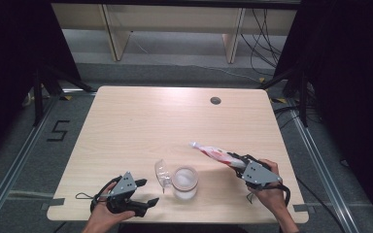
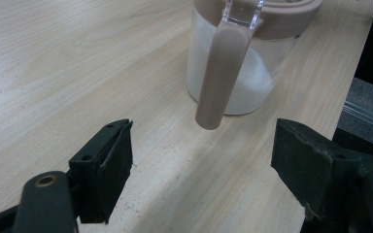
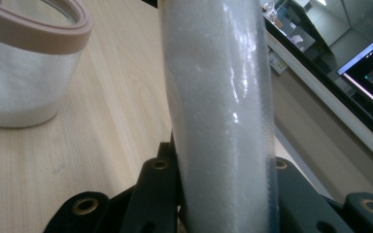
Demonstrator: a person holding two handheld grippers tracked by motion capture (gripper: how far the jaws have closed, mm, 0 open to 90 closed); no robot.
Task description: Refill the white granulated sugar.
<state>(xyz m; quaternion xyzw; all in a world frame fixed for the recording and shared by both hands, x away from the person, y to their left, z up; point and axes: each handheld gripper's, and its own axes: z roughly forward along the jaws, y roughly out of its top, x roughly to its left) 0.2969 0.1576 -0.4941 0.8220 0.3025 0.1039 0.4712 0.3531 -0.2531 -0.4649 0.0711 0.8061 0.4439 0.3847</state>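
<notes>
Jar (image 1: 184,182) lid off, part full. Right gripper (image 1: 237,162) pinching bag (image 1: 213,152), tilted, short of rim. Left gripper (image 1: 143,191) jaws spread, empty. Pouring left.

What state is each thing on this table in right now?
Clear glass jar with pinkish-brown rim: upright, lid open, white grains inside.
Clear hinged lid: swung open beside the jar.
Red-and-white plastic bag of white grains: clamped, tilted.
Left gripper: open, holding nothing.
Right gripper: shut on the bag.

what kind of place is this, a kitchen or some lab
Most likely a lab or recording room, not a kitchen: one bare wooden table inside a metal frame, black curtains at both sides, loose cables on the grey floor behind, and a "5" taped on the floor.
</notes>
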